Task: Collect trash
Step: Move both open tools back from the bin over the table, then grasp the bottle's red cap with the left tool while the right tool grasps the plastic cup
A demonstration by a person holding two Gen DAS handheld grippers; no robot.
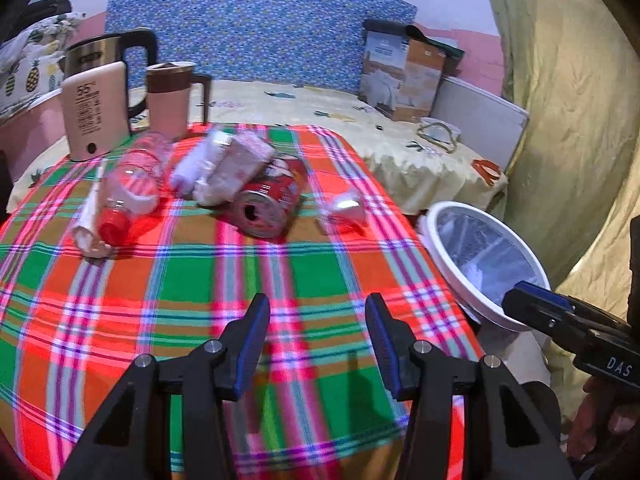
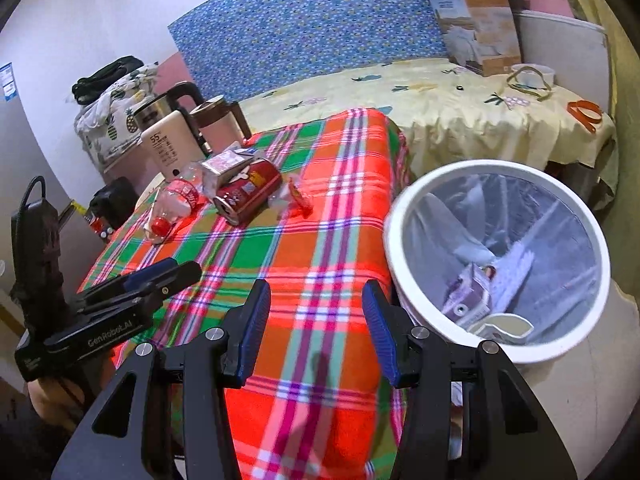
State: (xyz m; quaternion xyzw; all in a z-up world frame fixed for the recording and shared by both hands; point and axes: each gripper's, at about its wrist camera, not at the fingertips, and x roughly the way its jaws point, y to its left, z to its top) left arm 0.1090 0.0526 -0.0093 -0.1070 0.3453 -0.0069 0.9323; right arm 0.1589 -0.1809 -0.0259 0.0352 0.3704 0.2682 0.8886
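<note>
Trash lies on the plaid tablecloth (image 1: 280, 272): a red soda can (image 1: 268, 200) on its side, a clear bottle with a red cap (image 1: 128, 188), a crumpled carton (image 1: 236, 168), a paper stick (image 1: 90, 216) and a small wrapper (image 1: 344, 210). The can (image 2: 246, 194), bottle (image 2: 176, 204) and wrapper (image 2: 296, 196) also show in the right wrist view. A white bin (image 2: 496, 264) with a plastic liner stands right of the table and holds a carton. My left gripper (image 1: 318, 332) is open and empty over the near cloth. My right gripper (image 2: 316, 320) is open and empty near the bin.
A kettle (image 1: 108, 56), a pink power bank (image 1: 94, 116) and a pink jug (image 1: 170, 96) stand at the table's far left. A bed with a yellow sheet (image 2: 440, 112) and a cardboard box (image 2: 476, 24) lies behind. A curtain (image 1: 568, 120) hangs at the right.
</note>
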